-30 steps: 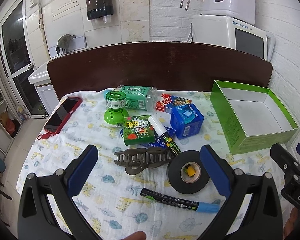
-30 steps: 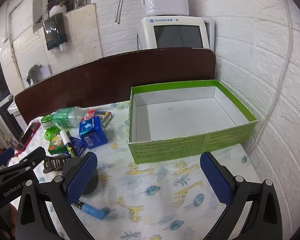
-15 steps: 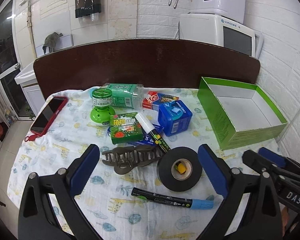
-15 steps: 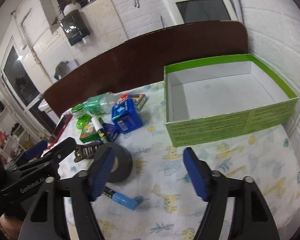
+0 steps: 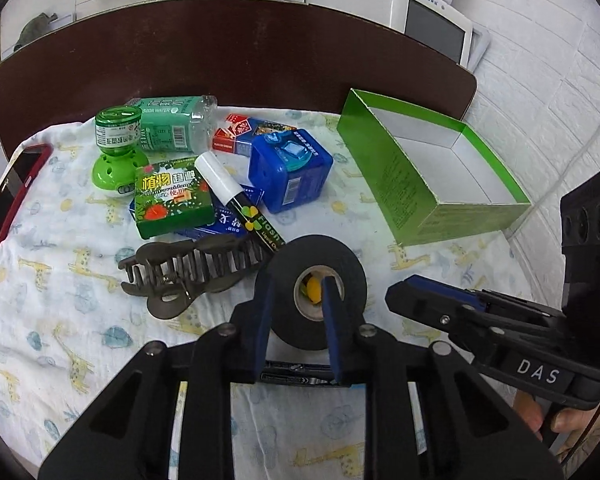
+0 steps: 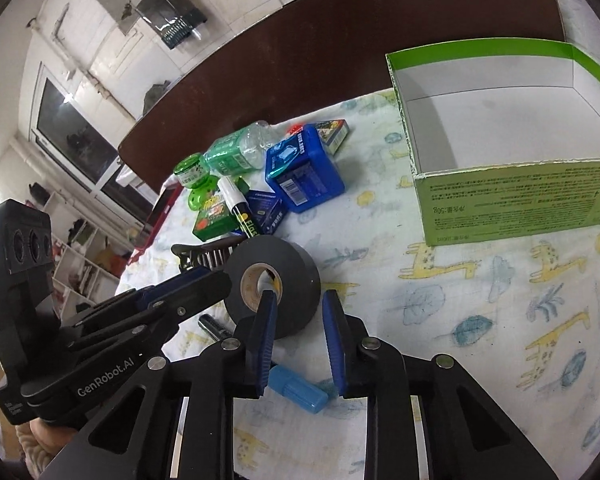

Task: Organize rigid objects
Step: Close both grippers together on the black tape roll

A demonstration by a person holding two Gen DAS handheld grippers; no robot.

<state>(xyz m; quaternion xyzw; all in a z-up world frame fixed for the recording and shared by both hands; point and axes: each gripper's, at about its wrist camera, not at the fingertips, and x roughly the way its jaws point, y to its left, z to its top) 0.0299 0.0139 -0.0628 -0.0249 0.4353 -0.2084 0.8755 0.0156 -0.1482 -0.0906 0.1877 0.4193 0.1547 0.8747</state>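
White brick walls and a dark brown headboard back a table (image 5: 80,320) spread with a giraffe-print cloth. Left wrist view: the left gripper (image 5: 296,300) has its jaws narrowed over the near-left wall of the black tape roll (image 5: 316,280), one pad outside the roll and the other at its core; whether the pads already pinch the wall cannot be told. The roll lies flat, axis vertical, directly ahead of these fingers, with a brown hair claw (image 5: 188,268) just to its left, a white-capped marker (image 5: 240,200) beyond it, a second marker (image 5: 296,376) under the jaws, and the empty green box (image 5: 400,184) well apart to the right. The right gripper (image 5: 396,300) enters from the right, seen side-on, its tip beside the roll. Right wrist view: the right gripper (image 6: 298,300) also straddles the wall of the tape roll (image 6: 272,280), jaws partly closed, grip likewise uncertain; the left gripper (image 6: 220,278) reaches the roll from the left; the green box (image 6: 520,200) lies ahead and right. Both hands are about equally near the roll
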